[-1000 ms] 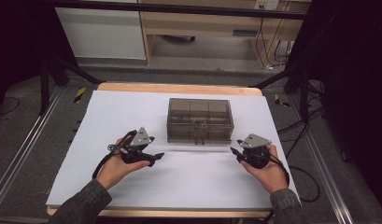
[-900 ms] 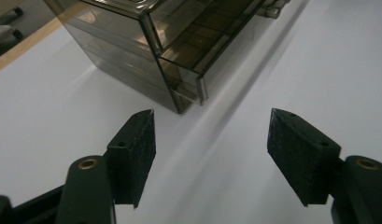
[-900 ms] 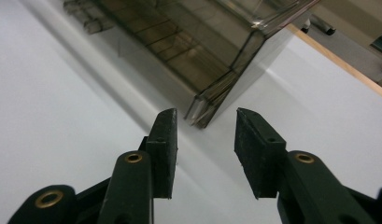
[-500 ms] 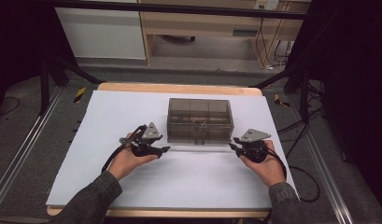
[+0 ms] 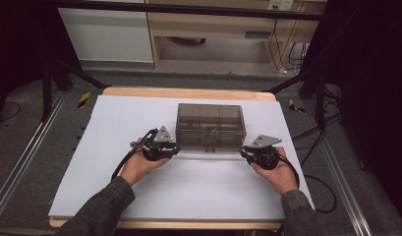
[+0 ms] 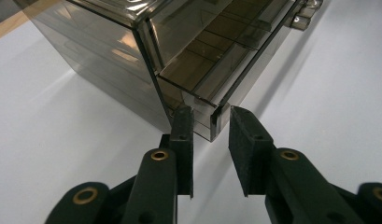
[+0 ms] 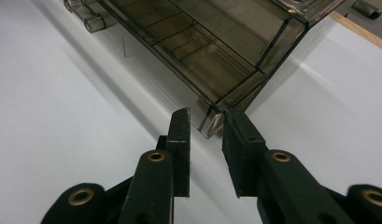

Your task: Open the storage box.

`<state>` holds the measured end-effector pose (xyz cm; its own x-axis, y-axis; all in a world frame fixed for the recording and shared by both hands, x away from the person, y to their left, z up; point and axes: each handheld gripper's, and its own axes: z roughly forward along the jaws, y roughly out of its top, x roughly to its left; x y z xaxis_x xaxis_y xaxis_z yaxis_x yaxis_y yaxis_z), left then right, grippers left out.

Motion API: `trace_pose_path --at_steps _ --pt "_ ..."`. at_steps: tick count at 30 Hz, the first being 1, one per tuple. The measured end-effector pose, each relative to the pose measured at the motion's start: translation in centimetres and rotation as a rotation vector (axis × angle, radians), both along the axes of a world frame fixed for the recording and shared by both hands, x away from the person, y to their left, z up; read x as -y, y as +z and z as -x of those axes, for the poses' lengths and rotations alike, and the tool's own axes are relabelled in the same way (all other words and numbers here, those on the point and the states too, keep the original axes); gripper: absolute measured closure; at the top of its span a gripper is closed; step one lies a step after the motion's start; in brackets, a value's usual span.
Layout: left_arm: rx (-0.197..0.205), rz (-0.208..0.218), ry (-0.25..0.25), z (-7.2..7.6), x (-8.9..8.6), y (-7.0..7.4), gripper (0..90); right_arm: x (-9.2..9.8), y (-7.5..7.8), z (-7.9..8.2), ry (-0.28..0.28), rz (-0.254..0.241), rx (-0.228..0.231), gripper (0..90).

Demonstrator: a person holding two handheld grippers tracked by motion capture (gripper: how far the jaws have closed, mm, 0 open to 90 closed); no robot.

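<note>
A smoky, see-through plastic box (image 5: pixel 210 123) with inner compartments stands on a white sheet (image 5: pixel 115 147). My left gripper (image 5: pixel 175 148) is at its front left corner and my right gripper (image 5: pixel 243 153) at its front right corner. In the left gripper view the jaws (image 6: pixel 210 112) straddle the box (image 6: pixel 114 56) corner, with a thin gap still showing beside one pad. The right gripper view shows its jaws (image 7: pixel 206 114) astride the other corner of the box (image 7: pixel 212 42), also with a sliver of gap. Both pairs of jaws have just been closing around those corners.
The box's front latch (image 5: pixel 211 140) lies midway between the two grippers. The sheet covers a wooden table whose far edge (image 5: pixel 188 92) shows behind the box. Cables (image 5: pixel 311 147) run along the floor at the right, and metal rails (image 5: pixel 21 162) flank the table.
My left hand has slid right to the box's front left corner and the right hand has edged in to the right corner. Both pairs of jaws have narrowed.
</note>
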<state>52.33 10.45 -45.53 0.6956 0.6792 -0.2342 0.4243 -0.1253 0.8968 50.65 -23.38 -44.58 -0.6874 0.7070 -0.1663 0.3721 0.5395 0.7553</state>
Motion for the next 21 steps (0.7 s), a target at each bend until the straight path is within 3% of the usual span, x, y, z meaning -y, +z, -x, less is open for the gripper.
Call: trace_pose_path --at_steps 14,21 --pt "-0.015 -0.014 0.018 0.16 0.10 -0.02 82.8 0.03 0.04 -0.06 -0.013 -0.010 -0.015 79.8" --pt "-0.028 -0.018 0.014 0.67 0.11 0.15 83.2 -0.13 0.19 0.57 -0.010 0.004 -0.022 80.2"
